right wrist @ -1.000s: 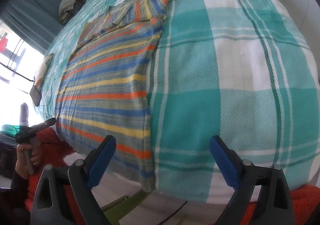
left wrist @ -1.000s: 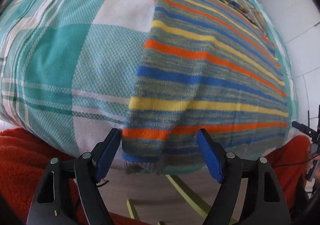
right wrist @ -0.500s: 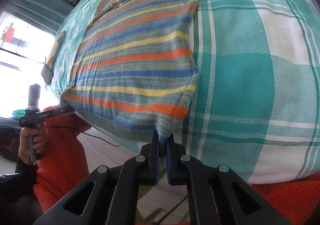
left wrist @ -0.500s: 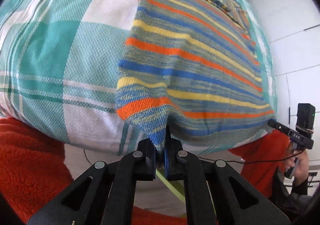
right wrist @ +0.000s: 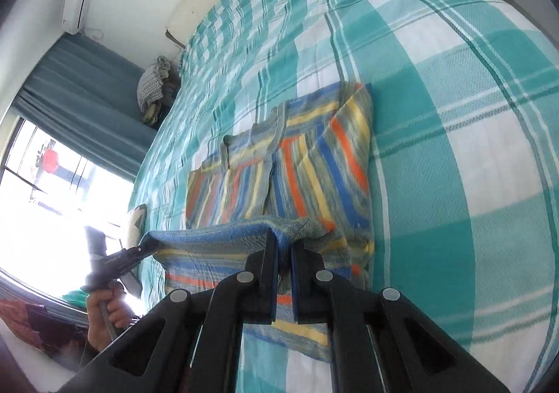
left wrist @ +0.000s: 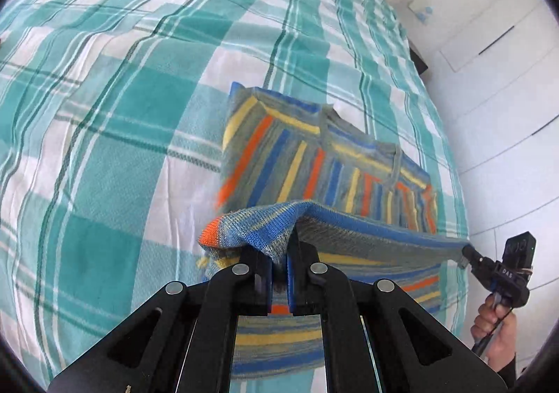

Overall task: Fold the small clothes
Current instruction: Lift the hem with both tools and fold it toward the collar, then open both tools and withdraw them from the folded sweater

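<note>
A striped knitted sweater (left wrist: 325, 162) in blue, orange, yellow and grey lies on the bed, sleeves folded in over its chest. It also shows in the right wrist view (right wrist: 300, 166). My left gripper (left wrist: 278, 274) is shut on the hem's left corner. My right gripper (right wrist: 283, 276) is shut on the hem's right corner. Both hold the hem stretched and lifted above the bed, partway over the sweater's body. The right gripper shows in the left wrist view (left wrist: 466, 255), and the left gripper in the right wrist view (right wrist: 145, 244).
The bed has a teal and white plaid cover (left wrist: 104, 113). A pillow (right wrist: 195, 5) lies at the far end. White wardrobe doors (left wrist: 506, 78) stand on one side, a bright window with blue curtains (right wrist: 70, 106) on the other.
Both grippers shut on the hem corners, then lifted the hem off the bed's edge and carried it forward over the sweater toward the collar.
</note>
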### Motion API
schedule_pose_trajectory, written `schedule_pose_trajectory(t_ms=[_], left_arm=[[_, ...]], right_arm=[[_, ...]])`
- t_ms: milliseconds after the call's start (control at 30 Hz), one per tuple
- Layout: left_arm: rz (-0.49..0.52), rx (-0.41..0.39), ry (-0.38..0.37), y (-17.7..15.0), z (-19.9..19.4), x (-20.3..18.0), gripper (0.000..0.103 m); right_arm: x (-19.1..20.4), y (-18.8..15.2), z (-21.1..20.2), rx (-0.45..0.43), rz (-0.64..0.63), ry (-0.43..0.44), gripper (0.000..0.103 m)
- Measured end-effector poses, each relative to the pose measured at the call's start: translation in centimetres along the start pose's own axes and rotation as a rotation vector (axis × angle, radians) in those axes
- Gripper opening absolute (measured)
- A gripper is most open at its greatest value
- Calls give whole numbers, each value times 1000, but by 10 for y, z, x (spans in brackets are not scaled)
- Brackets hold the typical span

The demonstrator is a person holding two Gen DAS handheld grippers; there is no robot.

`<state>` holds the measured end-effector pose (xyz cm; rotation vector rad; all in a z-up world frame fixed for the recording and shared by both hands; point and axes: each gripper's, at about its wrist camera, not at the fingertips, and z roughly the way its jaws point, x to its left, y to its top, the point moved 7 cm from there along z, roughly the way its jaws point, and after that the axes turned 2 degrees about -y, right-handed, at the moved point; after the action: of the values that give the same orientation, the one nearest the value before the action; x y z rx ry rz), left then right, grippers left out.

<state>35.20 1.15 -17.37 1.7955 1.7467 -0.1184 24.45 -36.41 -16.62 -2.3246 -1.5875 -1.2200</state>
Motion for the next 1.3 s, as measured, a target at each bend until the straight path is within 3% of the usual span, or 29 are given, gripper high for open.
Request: schedule_pose_trajectory(t_ms=[167,233,267,300,333,367,467,567,667,733,800,900,967,1100,1300], left_arm=[[-14,33,51,60,61,4,7],[-72,9,83,82,76,15,12],[-114,-22,91,91,75,23,24],[-155,-62,74,100,71,29,32],[-189,-110,71,107,62,36,48],[-207,-149,75,110,52,42,56],[-133,-205,84,106,27,41,58],[-11,-183,85,73,14,26,61],[132,-101,59,15,21,4,68],[232,-24,149,-30,31,7,68],[296,44,327,-69,35,28,67],[285,-28,436,-103,-6,40,74],[300,-59,484,-118,-27,37,88],[344,-87,540,-133,-45,23,88],[359,-113,520,-140,-60,-2,88]], right_arm=[[-30,73,63,-8,90,-46,6],[-42,98,75,-77,141,12,9],[-51,108,79,-117,187,23,22],[-61,116,79,-166,243,10,52],[-70,121,75,-215,291,13,59],[-74,125,68,-257,311,29,59],[-62,127,50,-276,207,20,59],[-26,107,48,-196,-22,-26,59],[18,66,66,-49,-237,-31,59],[31,28,79,32,-367,-82,59],[20,-14,86,104,-448,-184,57],[-24,-60,67,147,-467,-387,53],[-32,-77,38,101,-423,-393,55],[-35,-107,-2,37,-374,-381,57],[-36,-147,-18,39,-309,-368,57]])
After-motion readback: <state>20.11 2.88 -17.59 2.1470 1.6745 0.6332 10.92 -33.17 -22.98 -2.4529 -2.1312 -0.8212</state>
